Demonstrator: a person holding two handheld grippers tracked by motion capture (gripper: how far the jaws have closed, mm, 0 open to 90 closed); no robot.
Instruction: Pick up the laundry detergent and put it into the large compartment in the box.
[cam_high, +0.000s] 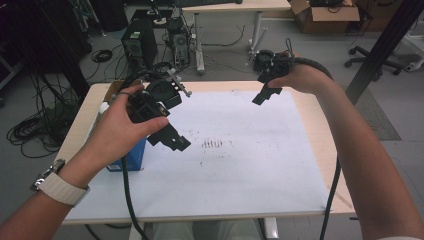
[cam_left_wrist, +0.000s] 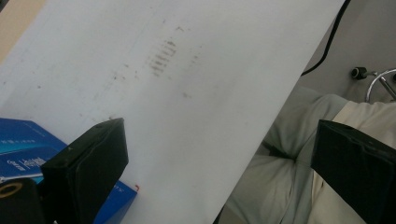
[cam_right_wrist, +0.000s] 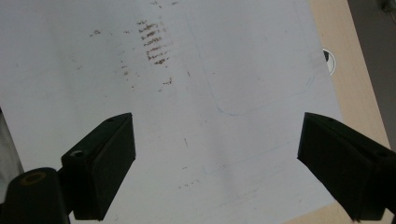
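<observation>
Both grippers are held in the air above a light wooden desk (cam_high: 320, 130) covered by a white sheet (cam_high: 240, 170). The left gripper (cam_high: 172, 140), in the person's left hand (cam_high: 117, 127), hangs over the sheet's left part with its fingers spread wide and nothing between them. A blue box (cam_high: 134, 156) stands on the desk's left side, just below that hand. The right gripper (cam_high: 264, 94), held by the right hand (cam_high: 300, 77) over the far right part, also has its fingers wide apart and empty. A patch of brownish smudges (cam_high: 212, 144) marks the sheet's middle, between the two grippers.
</observation>
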